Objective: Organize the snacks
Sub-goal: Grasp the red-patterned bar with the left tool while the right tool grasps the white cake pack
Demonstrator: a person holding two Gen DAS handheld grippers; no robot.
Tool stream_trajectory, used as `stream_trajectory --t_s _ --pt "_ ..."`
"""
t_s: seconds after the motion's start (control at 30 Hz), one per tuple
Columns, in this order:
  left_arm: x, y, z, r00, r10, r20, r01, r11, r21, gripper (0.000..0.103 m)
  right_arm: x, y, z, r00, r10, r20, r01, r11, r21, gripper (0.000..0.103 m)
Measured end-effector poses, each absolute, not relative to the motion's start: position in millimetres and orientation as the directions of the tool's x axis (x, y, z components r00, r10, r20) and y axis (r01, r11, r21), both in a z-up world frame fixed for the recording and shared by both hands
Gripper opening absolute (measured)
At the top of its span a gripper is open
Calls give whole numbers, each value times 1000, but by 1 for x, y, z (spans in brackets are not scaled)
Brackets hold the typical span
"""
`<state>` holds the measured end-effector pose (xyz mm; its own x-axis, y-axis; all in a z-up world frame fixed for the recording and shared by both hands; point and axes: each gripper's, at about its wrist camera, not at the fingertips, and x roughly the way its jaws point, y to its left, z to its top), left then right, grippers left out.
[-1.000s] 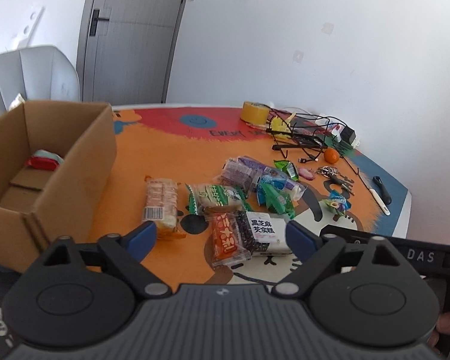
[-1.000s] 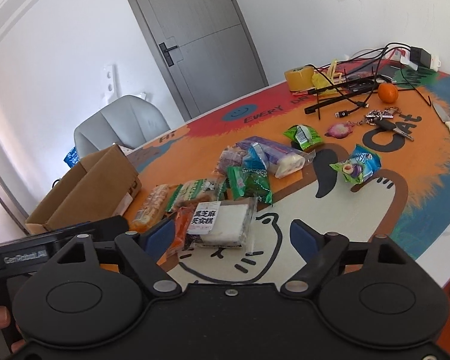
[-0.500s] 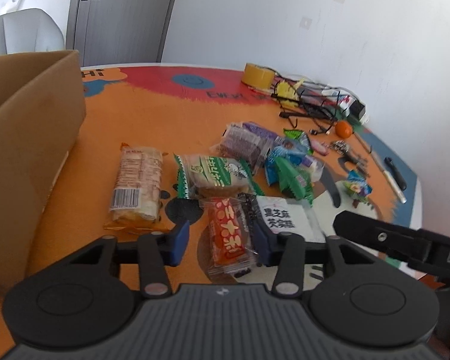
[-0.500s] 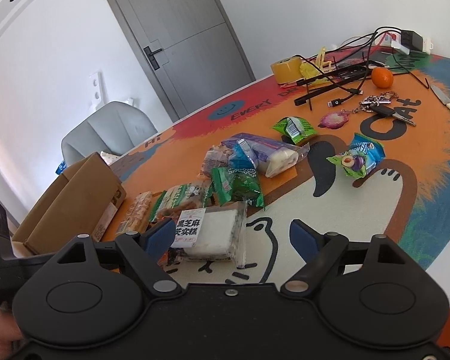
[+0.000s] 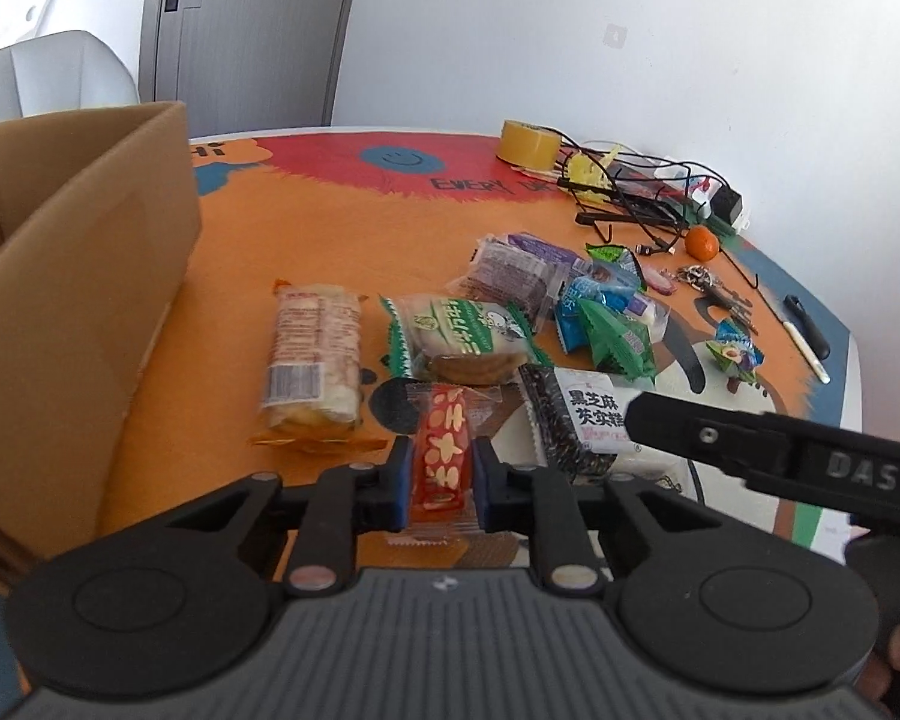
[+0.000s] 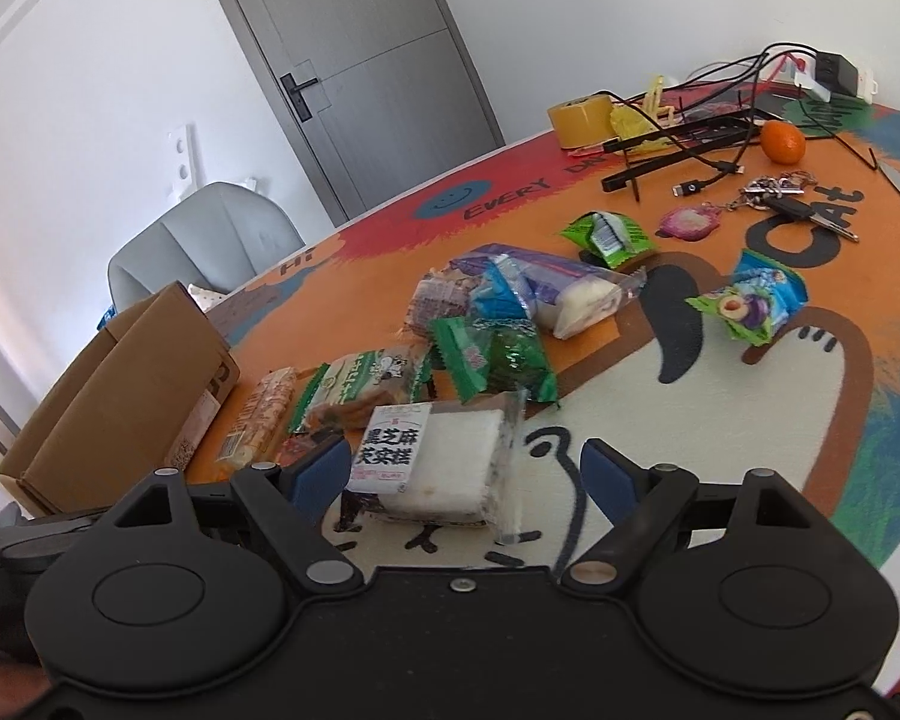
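Note:
My left gripper [image 5: 438, 480] is shut on a red snack packet [image 5: 444, 450] lying on the orange mat. Beside it lie a black sesame cake pack [image 5: 588, 414], a green-wrapped pastry [image 5: 462, 336] and a clear cracker pack [image 5: 315, 354]. An open cardboard box [image 5: 78, 276] stands at the left. My right gripper [image 6: 468, 471] is open, its jaws on either side of the sesame cake pack [image 6: 432, 459]. Several more snacks [image 6: 510, 312] lie behind, and a small blue-green packet [image 6: 750, 300] lies apart at the right.
At the far side lie a yellow tape roll [image 5: 525, 141], tangled cables [image 5: 636, 192], an orange [image 6: 781, 141], keys [image 6: 780, 195] and a knife [image 5: 810, 348]. A grey chair [image 6: 204, 240] stands behind the box. The table edge [image 5: 852, 372] is at the right.
My left gripper moved forward and down and closed on the red snack packet. My right gripper came closer to the sesame cake pack and stayed open.

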<state>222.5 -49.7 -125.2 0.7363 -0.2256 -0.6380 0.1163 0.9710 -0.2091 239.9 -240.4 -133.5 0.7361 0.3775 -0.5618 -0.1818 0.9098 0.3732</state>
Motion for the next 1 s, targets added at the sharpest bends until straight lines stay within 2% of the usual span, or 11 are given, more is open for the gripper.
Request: stream_trajectory --t_s 0.43,0.5,0.67,0.73,0.8,0.9,1.0 --pt "195 -24 -102 778 -206 -594 95 972 -213 19 246 -209 -137 738 346 -579 -188 930 317 92" --pt "192 -21 -102 783 -205 -588 92 972 -217 19 245 -206 -138 745 342 -572 -189 931 311 96" --pt "187 -14 -99 788 -205 -580 89 971 -222 19 245 -193 -146 751 295 -591 -183 952 244 98" --pt "184 -13 -99 791 -206 -577 92 971 -220 19 243 -184 -148 765 245 -596 -186 970 160 93" --pt "184 -14 -100 790 -206 -577 97 972 -214 19 241 -178 -150 781 191 -595 -171 981 90 76" --pt "186 -12 -101 788 -204 -582 91 972 -217 19 240 -180 -148 788 191 -585 -182 980 74 63" --pt "187 -11 -100 795 -195 -575 87 974 -211 19 236 -189 -142 785 225 -577 -189 974 123 60"
